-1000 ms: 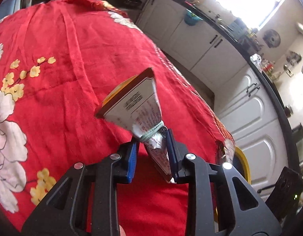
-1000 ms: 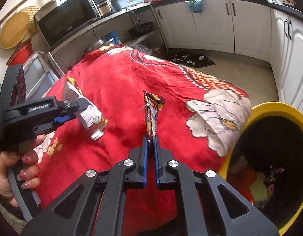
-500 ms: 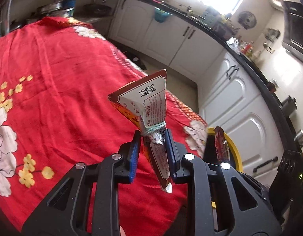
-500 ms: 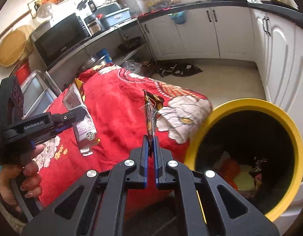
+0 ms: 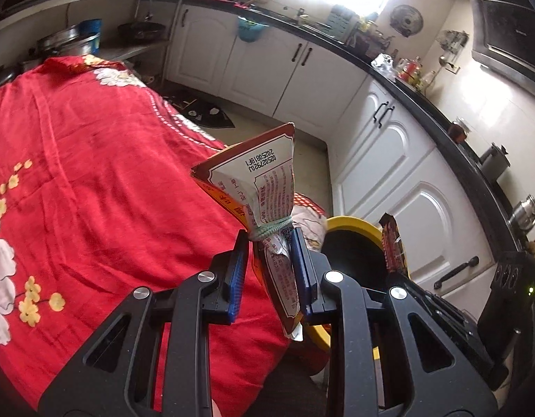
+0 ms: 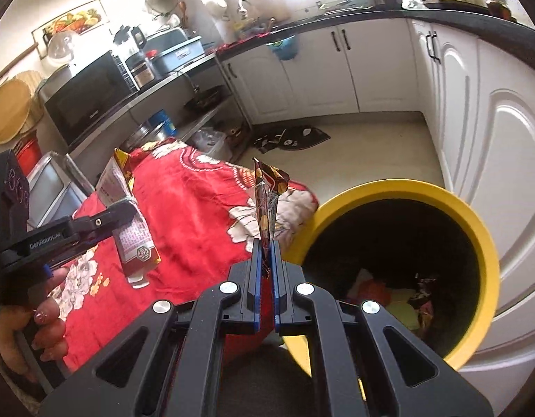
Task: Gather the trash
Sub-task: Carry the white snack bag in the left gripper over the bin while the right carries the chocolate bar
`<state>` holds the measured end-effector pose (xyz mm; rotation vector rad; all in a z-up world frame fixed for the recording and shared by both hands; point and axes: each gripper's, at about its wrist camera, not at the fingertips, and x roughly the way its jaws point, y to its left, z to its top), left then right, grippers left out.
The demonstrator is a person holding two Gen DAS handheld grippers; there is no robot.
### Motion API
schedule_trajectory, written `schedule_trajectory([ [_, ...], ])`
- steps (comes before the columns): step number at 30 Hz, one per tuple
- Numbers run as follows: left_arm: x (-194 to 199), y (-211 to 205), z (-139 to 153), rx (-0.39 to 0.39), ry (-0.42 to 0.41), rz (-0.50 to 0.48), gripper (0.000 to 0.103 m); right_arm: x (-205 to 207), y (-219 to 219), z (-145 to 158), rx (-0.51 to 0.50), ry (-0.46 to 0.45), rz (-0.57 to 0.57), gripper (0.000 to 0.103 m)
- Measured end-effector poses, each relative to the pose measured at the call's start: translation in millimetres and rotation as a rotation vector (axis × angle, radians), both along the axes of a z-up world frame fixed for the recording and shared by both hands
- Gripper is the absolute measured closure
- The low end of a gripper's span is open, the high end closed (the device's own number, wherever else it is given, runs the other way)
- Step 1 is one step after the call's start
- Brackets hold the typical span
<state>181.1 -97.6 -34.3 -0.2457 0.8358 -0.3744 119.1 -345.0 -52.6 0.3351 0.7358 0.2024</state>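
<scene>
Left gripper [image 5: 269, 260] pinching a crumpled paper packet [image 5: 264, 187] tied at its waist with a green rubber band [image 5: 271, 226]; blue pads [image 5: 299, 260] pressed on the packet just under the band, printed top fanning upward, lower end hanging below the jaws. From the right wrist view, same packet [image 6: 128, 215] held out over the red flowered cloth [image 6: 198, 215], with a hand [image 6: 31, 319] wrapped round the gripper's handle.

Right gripper [image 6: 265, 253] squeezed nearly together on a thin dark snack wrapper [image 6: 267, 201], standing upright out of the pads. Just to its right, a yellow bin [image 6: 399, 191] with a dark inside; bits of coloured rubbish [image 6: 399, 295] at the bottom, too dim to tell apart. Wrapper still short of the bin's mouth, by the rim nearest the cloth.

In the left wrist view, bin's rim [image 5: 354, 224] just beyond the packet, wrapper [image 5: 392, 246] poking up at its far side. Further out, white cupboards [image 5: 389, 160], a black worktop [image 5: 441, 111], a microwave [image 6: 90, 97] on a shelf.
</scene>
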Motion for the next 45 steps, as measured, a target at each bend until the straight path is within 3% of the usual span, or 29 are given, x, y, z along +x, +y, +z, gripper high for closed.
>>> schedule_trajectory([
  [15, -12, -39, 5, 0.016, -0.043, -0.086, 0.084, -19, -40, 13, -0.047, -0.034, -0.109, 0.098],
  [26, -14, -68, 0, 0.068, -0.080, -0.134, 0.084, -28, -51, 11, -0.106, -0.055, -0.149, 0.098],
  [38, -14, -99, -13, 0.118, -0.101, -0.180, 0.084, -28, -68, -8, -0.149, -0.023, -0.197, 0.098],
  [45, -7, -112, -29, 0.147, -0.077, -0.215, 0.083, -21, -70, -31, -0.146, 0.040, -0.184, 0.098],
])
